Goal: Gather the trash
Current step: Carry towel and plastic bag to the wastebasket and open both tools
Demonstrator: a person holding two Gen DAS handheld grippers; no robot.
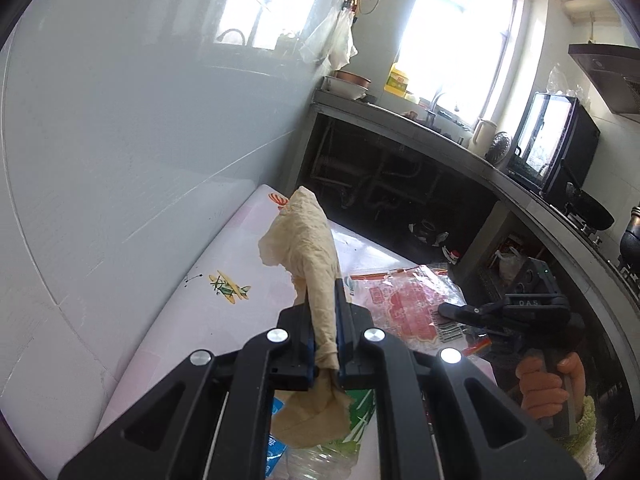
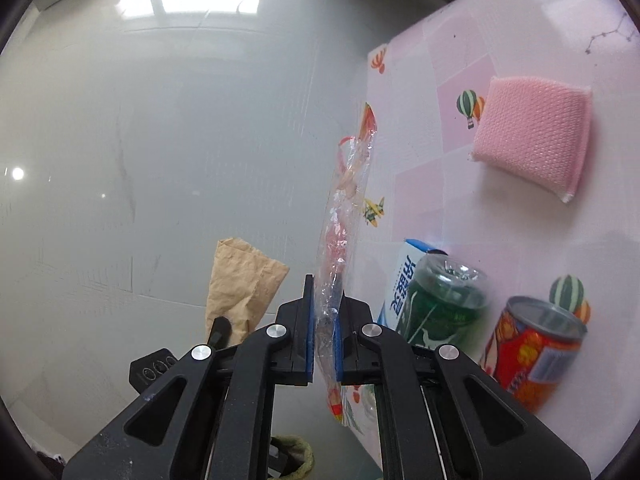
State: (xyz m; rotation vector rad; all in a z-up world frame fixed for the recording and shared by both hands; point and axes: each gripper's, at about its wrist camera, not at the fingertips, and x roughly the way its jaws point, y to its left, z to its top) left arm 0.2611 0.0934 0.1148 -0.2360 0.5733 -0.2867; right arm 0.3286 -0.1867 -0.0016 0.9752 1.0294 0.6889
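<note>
Trash sits in both my tools: my left gripper point(image 1: 324, 320) pinches a crumpled tan paper bag point(image 1: 308, 248) around its twisted middle, lifted above the pink patterned tablecloth point(image 1: 192, 320), while my right gripper point(image 2: 324, 320) is pressed together on a clear crinkly plastic wrapper with red print point(image 2: 344, 208), hanging off the table's edge. Both feel light, limp and slippery, so I judge a bunched fold is the safest hold. A green plastic bottle point(image 2: 436, 300), an orange drink can point(image 2: 532, 344) and a blue-and-white carton point(image 2: 404, 276) lie near the tablecloth's edge; a pink sponge point(image 2: 532, 140) rests farther in.
</note>
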